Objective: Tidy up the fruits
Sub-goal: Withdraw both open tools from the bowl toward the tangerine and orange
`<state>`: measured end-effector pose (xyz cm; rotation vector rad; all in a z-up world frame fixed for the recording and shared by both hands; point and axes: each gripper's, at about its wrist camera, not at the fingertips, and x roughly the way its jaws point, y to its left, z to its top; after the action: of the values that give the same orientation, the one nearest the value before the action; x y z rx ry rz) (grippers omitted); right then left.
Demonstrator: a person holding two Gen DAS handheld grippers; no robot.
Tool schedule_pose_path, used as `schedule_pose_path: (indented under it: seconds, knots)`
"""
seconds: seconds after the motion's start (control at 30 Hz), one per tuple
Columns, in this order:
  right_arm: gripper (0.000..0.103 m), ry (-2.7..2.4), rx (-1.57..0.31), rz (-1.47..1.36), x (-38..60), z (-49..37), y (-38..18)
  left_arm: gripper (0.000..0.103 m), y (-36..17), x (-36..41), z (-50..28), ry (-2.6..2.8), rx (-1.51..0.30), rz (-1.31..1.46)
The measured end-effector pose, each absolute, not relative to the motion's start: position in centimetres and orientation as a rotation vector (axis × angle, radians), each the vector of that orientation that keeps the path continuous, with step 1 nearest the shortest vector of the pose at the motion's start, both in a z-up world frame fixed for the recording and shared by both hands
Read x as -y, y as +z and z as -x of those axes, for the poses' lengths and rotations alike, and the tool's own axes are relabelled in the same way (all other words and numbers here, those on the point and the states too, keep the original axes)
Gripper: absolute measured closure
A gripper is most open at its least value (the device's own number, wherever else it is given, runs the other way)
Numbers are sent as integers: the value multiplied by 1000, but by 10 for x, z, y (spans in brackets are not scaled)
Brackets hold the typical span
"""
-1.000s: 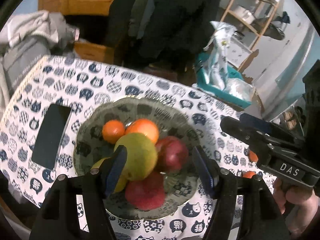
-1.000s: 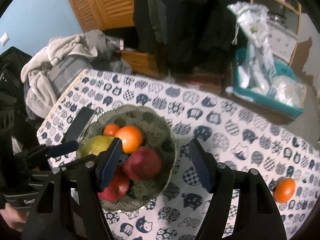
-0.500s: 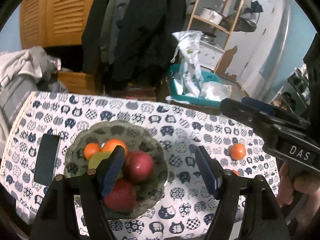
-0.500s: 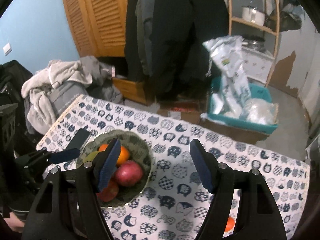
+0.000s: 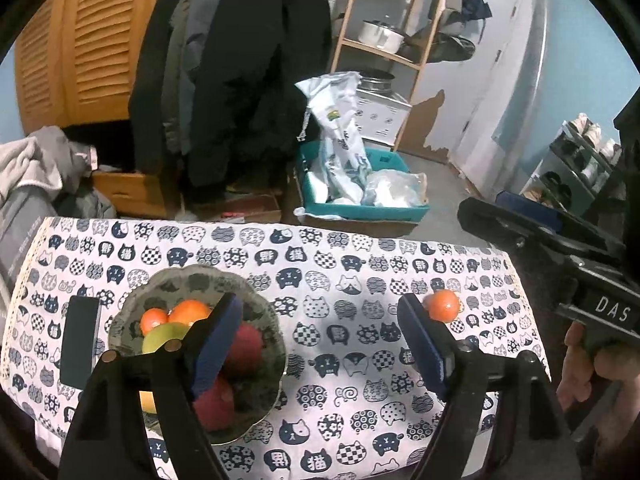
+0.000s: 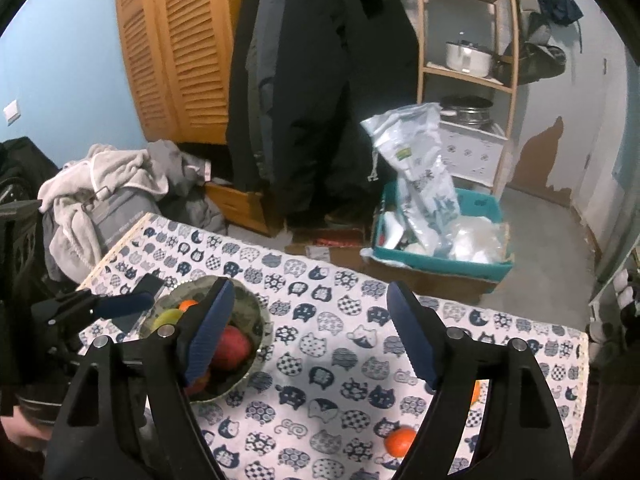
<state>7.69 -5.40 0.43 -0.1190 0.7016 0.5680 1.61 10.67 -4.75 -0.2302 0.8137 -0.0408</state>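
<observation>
Bowl [image 5: 276, 344] on the cat-print tablecloth [image 5: 320, 280] already holds most of the fruit: two small oranges at the back, a green apple [image 5: 164, 336], red apples [image 5: 246, 346] in front, something yellow low at the near-left edge. Step in hand looks like the gap between placements, both tools up and off the bowl, nothing carried. Loose fruit remains: one tangerine [image 5: 441, 306] on the cloth well right of the bowl, seen in the left wrist view just beside the right blue pad; the right wrist view shows a tangerine [image 6: 400, 440] near the front edge and an orange sliver [image 6: 475, 392] behind the right finger, likely another one, cannot confirm. Left gripper [image 5: 316, 348]: jaws wide apart, have just been opening, nothing between the pads, only bare cloth; left pad overlaps the bowl in the picture but does not touch it as far as I can tell. Right gripper [image 6: 310, 330]: same, jaws wide, just been opening, empty, cloth between pads. Next move, my judgement: right gripper drops toward the nearest tangerine, straddles it, closes gently since it is round and may roll, then carries it to the bowl and sets it on the pile, where it could slide off. Phone [image 5: 79, 340] lies flat left of the bowl.
</observation>
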Motion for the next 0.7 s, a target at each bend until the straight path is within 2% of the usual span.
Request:
schedule_pose_path:
  seconds: [0.37,0.5,0.7]
  knots:
    - [21,478,-702,89,107,-82,3,22,-50,-69,-29,-97,-845,197]
    - [21,440,-720,77,130,-85,-2,17,-49,-54,-35,-112,-849,180]
    - [21,387,-743,64,161,-88,-10,16,-49,-30,-44,-133,-860,149]
